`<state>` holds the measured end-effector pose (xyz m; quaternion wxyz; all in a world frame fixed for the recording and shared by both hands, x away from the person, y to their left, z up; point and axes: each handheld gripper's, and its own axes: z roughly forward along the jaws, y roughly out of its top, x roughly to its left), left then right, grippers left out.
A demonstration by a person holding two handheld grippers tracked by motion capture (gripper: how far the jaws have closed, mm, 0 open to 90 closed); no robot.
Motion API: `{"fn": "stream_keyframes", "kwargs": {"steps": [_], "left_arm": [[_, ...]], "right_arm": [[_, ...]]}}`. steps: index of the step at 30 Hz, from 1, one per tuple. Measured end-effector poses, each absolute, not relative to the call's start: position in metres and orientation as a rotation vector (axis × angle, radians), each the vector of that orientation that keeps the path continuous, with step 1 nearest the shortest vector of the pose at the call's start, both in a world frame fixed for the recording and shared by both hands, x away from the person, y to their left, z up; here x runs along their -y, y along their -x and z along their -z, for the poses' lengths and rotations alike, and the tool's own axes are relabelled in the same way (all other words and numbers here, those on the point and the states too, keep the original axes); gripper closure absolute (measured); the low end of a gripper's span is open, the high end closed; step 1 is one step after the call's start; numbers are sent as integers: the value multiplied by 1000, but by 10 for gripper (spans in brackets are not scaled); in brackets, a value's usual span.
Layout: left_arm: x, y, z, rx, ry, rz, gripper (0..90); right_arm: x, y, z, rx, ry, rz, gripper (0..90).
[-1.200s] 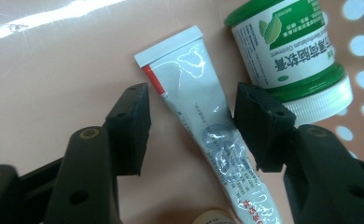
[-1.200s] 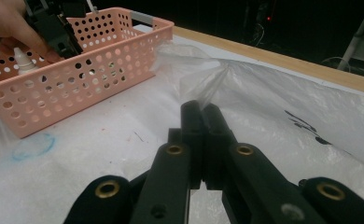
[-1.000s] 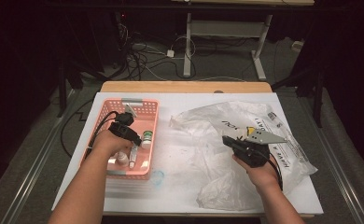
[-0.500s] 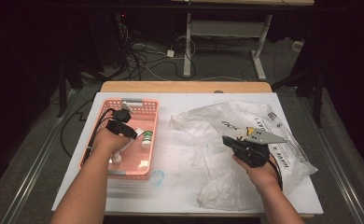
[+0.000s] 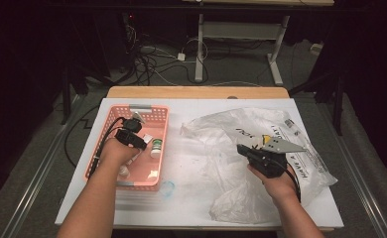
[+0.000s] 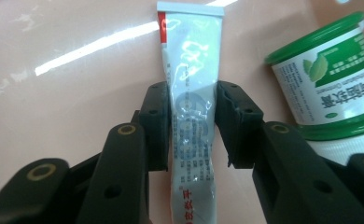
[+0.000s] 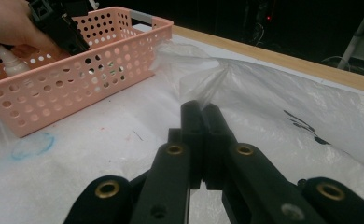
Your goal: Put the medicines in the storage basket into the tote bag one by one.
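The left claw (image 6: 192, 126) has just closed its jaws on a soft, light tube (image 6: 192, 93) in the pink basket (image 5: 113, 116), gripping mid-body. The right claw (image 7: 202, 109) is closed, pinching the thin plastic bag (image 7: 283, 88). The tube will likely dent and slip; hold gently.

Glossy plastic tube (image 6: 192, 107) — perforated plastic basket (image 5: 158, 148).

White table (image 5: 196, 198), pink basket (image 5: 158, 148), crumpled plastic bag (image 5: 231, 148)

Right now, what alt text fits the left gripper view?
The left gripper is closed on a white tube lying on the pink basket floor, its two black jaws pressing the tube's sides. A green-lidded jar lies just right of it.
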<state>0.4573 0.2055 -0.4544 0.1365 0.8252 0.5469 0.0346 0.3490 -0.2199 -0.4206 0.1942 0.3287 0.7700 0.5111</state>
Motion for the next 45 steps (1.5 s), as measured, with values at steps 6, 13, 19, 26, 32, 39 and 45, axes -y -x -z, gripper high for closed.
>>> {"fn": "stream_keyframes", "kwargs": {"steps": [6,13,19,26,32,39,45], "left_arm": [[-206,-455,449,-1557,-2355,-138,661],[-209,-451,442,-1525,-2299,-185,665],[-208,-444,431,-1438,-2287,-281,878],[-212,-448,437,-1473,-2305,-226,765],[-209,-457,449,-1511,-2346,-152,522],[-203,-457,458,-1482,-2402,-162,657],[-202,-457,458,-1493,-2385,-184,683]], "right_arm": [[220,-349,420,-2157,-920,-1437,900],[221,-349,420,-2149,-926,-1443,900],[221,-349,420,-2149,-927,-1444,900],[220,-349,420,-2156,-920,-1437,900],[221,-349,421,-2157,-922,-1436,900],[221,-350,421,-2160,-918,-1433,900],[221,-349,421,-2155,-931,-1437,900]]}}
